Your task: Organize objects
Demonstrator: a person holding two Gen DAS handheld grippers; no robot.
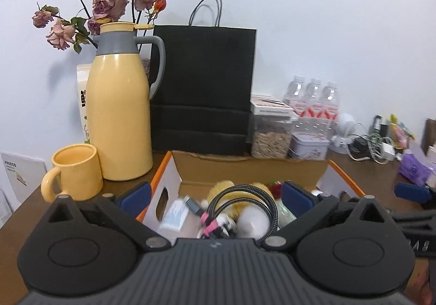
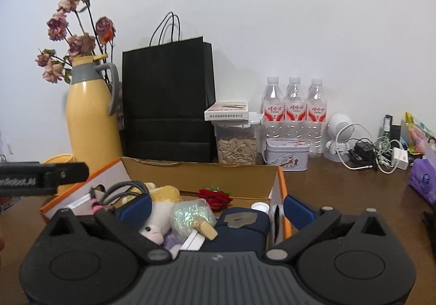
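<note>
An open cardboard box (image 1: 245,168) with orange edges sits on the brown table, also seen in the right wrist view (image 2: 201,174). Inside lie a coiled braided cable (image 1: 245,196), a plush toy (image 2: 155,228), a red fabric rose (image 2: 215,197), an iridescent packet (image 2: 190,215) and a navy pouch (image 2: 239,234). My left gripper (image 1: 215,196) is open; its jaws straddle the box's left wall without pressing it. My right gripper (image 2: 217,208) is open too, one pad over the box contents and the other outside the right wall. Neither holds anything.
Behind the box stand a yellow thermos (image 1: 120,119), a yellow mug (image 1: 76,171), dried roses (image 1: 106,5), a black paper bag (image 1: 204,87), a seed jar (image 1: 269,138), a tin (image 1: 308,145) and water bottles (image 1: 313,97). Tangled chargers (image 1: 376,147) and a purple tissue pack (image 1: 414,168) lie right.
</note>
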